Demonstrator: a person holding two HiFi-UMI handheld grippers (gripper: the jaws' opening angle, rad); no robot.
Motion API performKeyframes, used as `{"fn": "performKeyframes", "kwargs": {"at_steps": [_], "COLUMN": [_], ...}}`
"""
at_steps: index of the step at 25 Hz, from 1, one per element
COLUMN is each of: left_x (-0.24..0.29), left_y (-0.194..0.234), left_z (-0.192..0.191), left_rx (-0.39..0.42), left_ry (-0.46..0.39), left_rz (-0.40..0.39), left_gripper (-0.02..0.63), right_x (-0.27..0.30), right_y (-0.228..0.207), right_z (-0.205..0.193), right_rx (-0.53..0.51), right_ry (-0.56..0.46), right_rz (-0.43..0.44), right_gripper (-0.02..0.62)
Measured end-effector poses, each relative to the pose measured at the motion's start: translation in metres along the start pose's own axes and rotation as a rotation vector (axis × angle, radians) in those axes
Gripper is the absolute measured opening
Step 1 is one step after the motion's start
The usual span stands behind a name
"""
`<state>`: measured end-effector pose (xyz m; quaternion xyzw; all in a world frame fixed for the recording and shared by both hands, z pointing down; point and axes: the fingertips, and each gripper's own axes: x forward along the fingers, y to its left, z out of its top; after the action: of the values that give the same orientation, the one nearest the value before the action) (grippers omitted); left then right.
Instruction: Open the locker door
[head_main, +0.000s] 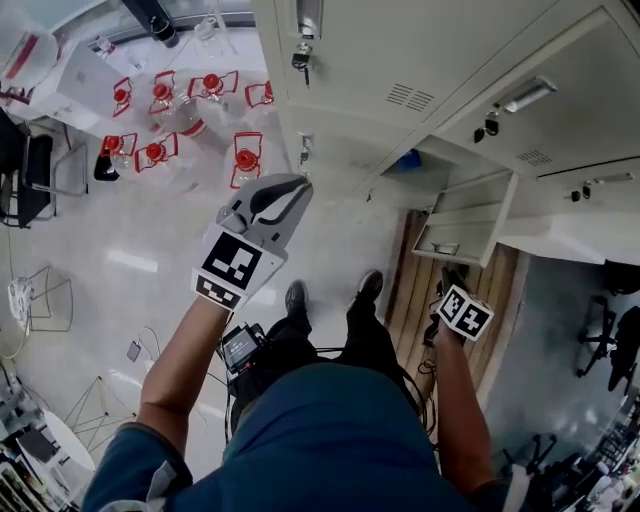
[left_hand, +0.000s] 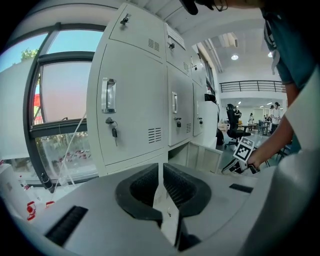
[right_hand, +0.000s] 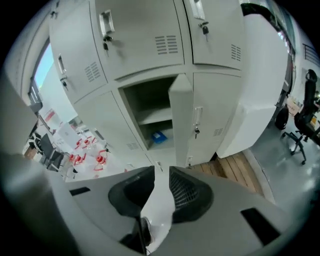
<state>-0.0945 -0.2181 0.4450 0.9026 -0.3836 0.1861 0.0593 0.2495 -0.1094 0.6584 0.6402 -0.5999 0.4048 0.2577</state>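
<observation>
- My two grippers are both raised in front of the lockers. The left gripper is the higher in the head view, and the right gripper is lower and off to the side.
- Left jaws are pressed together with only a thin slit between the pads, and nothing is in them.
- Right jaws stand a little apart and are empty. Floor shows through the gap.
- One locker door is already swung outwards, edge-on to my right gripper view. It is in the lower row and well apart from both grippers.
- Its open compartment has one shelf, with one small blue object below it.
- The left gripper view shows three closed doors in a row, each with one key hanging at its lock.
- The neighbouring lower door on the right also carries one key.
- On the floor is a cluster of red-topped containers (seven that I can make out).
- My two shoes are on pale floor beside a wooden platform at the foot of the lockers.
</observation>
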Motion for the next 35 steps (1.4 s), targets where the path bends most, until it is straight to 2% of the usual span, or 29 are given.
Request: {"fn": "performKeyframes", "kwargs": {"at_steps": [3,7,12,15,19,23,29,35], "left_x": [-0.013,-0.032,-0.052,-0.065,-0.082,-0.101,-0.124,-0.134], "left_y": [-0.003,-0.004,-0.006,-0.004,-0.003,-0.007,-0.014,-0.019], "left_z": [0.018,0.04,0.061,0.076,0.093,0.108,0.116,0.117], "left_rx": [-0.006,-0.019,-0.026,0.003,0.072,0.119,0.148,0.145], "left_ry": [-0.024,-0.064,-0.095,-0.114,-0.129,-0.149,-0.168,-0.19], "left_rz": [-0.002,0.008,0.008,0.012,0.017,0.01,-0.001,-0.013], "left_gripper": [0.044,0.044,0.044,0.044,0.044,0.044,0.044,0.044], "right_x": [-0.036,-0.095,-0.169,-0.21,-0.257,-0.297,-0.341,-0.355], "right_y": [0.028,0.069,0.104,0.122,0.146,0.163,0.178,0.179], "right_z": [0.023,0.071,0.124,0.148,0.165,0.176,0.187,0.18], "right_rx": [-0.028,-0.148,-0.261,-0.32,-0.405,-0.442,-0.464,-0.456], "right_ry": [-0.102,-0.269,-0.45,-0.536,-0.599,-0.66,-0.731,-0.742], "right_rz": [0.107,0.221,0.268,0.284,0.314,0.353,0.366,0.358], "right_gripper": [0.079,0.057,0.048,0.043,0.037,0.035,0.035,0.035]}}
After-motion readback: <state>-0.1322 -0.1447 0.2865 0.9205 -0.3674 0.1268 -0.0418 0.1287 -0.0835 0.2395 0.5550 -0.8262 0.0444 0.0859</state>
